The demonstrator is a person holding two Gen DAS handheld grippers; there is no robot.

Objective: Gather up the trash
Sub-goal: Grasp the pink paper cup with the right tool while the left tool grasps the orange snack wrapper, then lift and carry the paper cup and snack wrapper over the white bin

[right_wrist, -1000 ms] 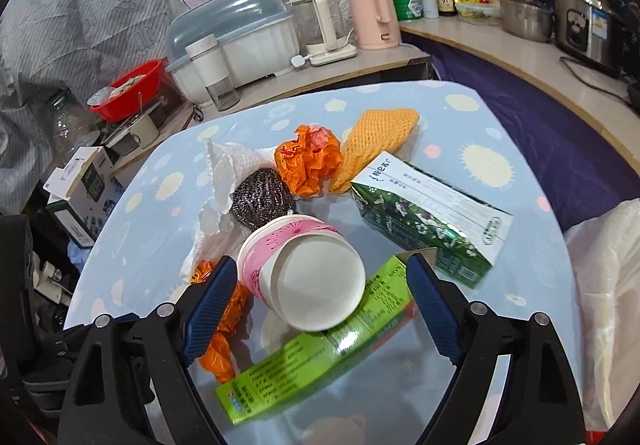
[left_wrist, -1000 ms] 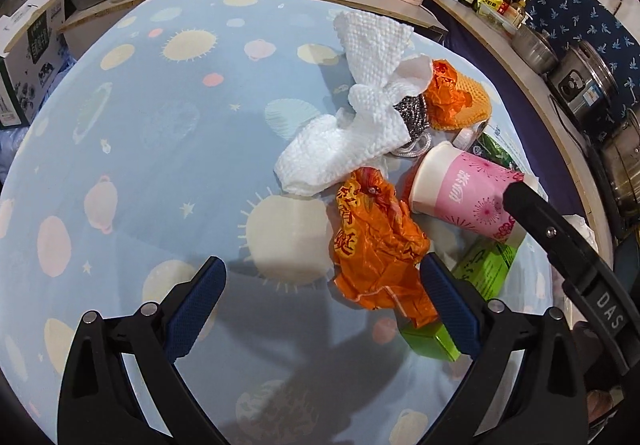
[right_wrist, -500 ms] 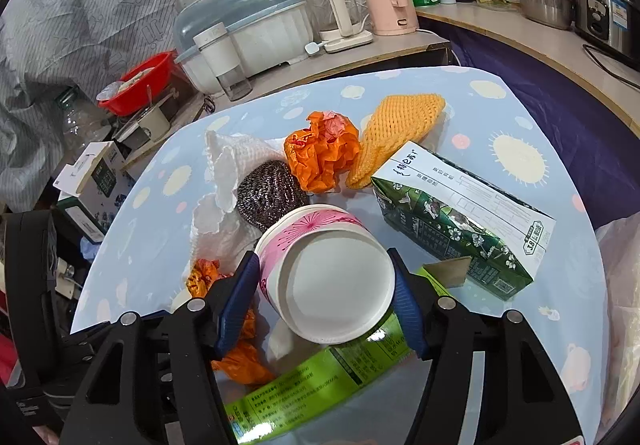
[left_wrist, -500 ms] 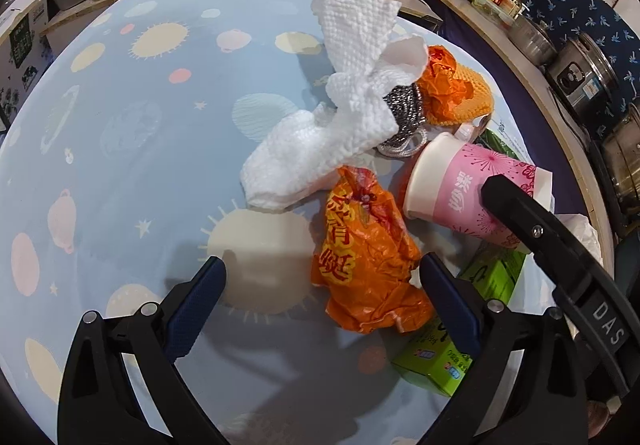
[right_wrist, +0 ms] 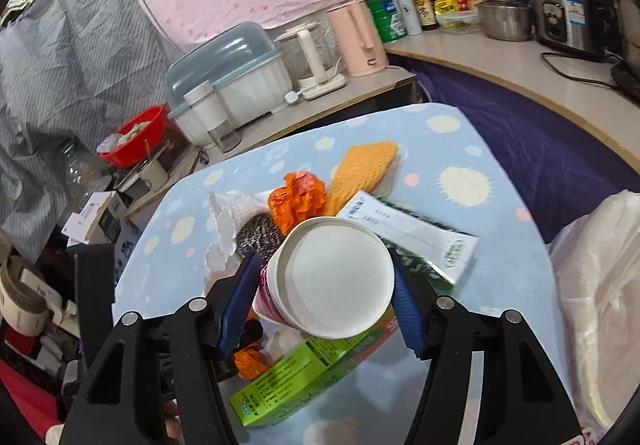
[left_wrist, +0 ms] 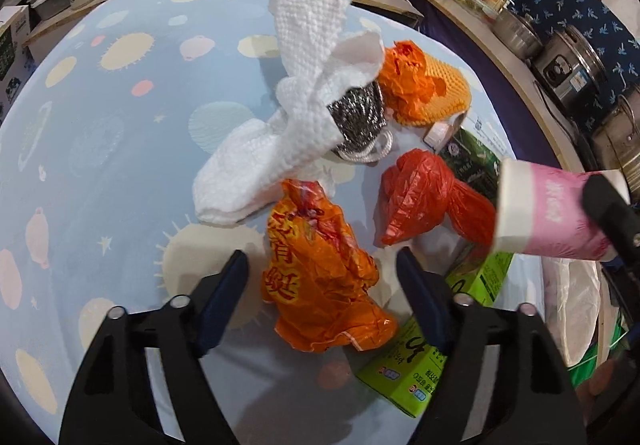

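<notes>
1. The right gripper (right_wrist: 326,287) is clamped on the pink paper cup (right_wrist: 330,277), pads against its sides, base facing the camera. In the left wrist view the cup looks lifted clear of the pile. Carry it level and keep the squeeze light; a paper wall probably buckles under a hard pinch.
2. A white plastic bag (right_wrist: 600,285) sits at the right edge of the surface (left_wrist: 100,117), likely the place for the trash. Release the cup only once it is over the bag's mouth.
3. The left gripper (left_wrist: 322,285) has just been closing and now stands half-wide around the crumpled orange wrapper (left_wrist: 320,277), pads not yet touching it.
4. Close on the wrapper's bulky middle, not a loose flap, so it does not slip out.
5. Lift straight up to avoid dragging the red plastic bag (left_wrist: 424,201) and white paper towel (left_wrist: 280,149) just beside it, or the green carton (left_wrist: 420,365).
</notes>
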